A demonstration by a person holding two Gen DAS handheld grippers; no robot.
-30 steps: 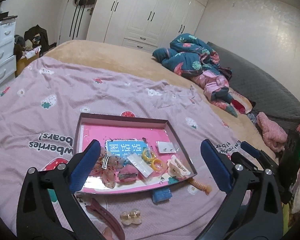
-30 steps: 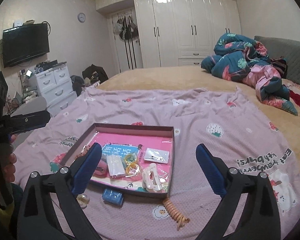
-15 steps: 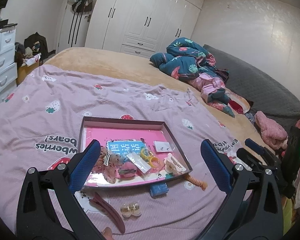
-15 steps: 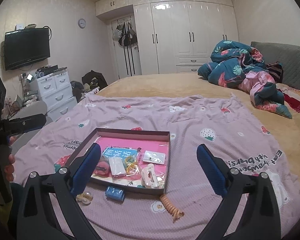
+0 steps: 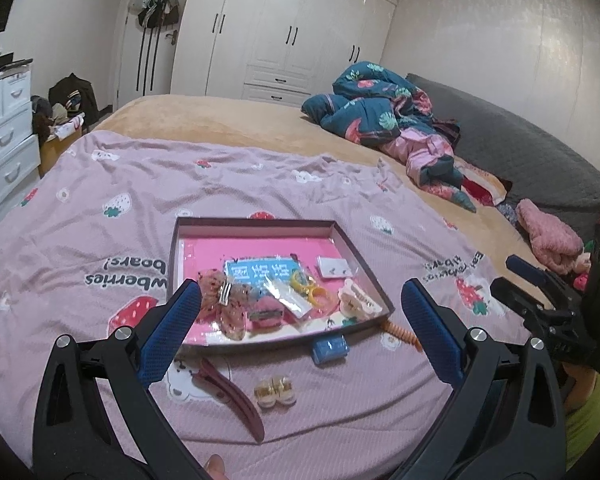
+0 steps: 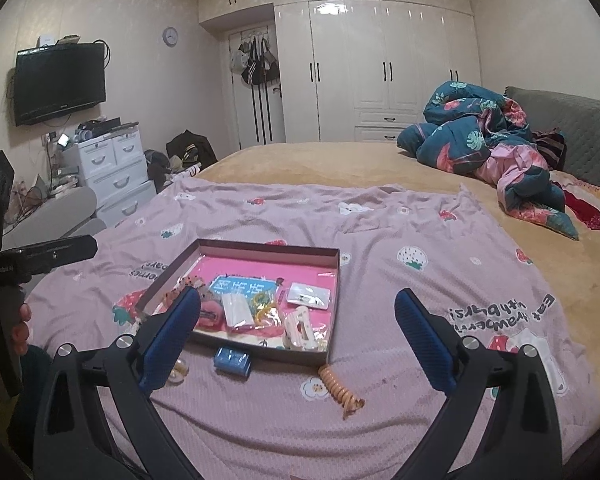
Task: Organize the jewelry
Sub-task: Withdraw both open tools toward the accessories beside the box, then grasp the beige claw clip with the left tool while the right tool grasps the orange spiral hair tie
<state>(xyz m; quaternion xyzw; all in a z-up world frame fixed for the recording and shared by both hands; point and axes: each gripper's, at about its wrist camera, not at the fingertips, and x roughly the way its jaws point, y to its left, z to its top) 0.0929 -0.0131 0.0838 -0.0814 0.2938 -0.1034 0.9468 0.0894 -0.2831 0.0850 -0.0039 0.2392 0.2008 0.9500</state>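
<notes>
The left hand-held gripper (image 5: 300, 320) is spread wide, released, holding and touching nothing above the pink blanket (image 5: 100, 208). Below it lie a dark red hair clip (image 5: 230, 394), a gold-and-clear clip (image 5: 275, 390), a blue clip (image 5: 330, 349) and an orange coil tie (image 5: 402, 330), all just outside the pink tray (image 5: 260, 246) of jewelry. The right hand-held gripper (image 6: 298, 338) is equally wide, released and empty, hovering over the tray's near edge.

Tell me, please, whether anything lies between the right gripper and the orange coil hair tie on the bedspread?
Nothing visible does. The orange coil hair tie lies bare on the bedspread, just outside the pink tray, with the open right gripper above it.
</notes>
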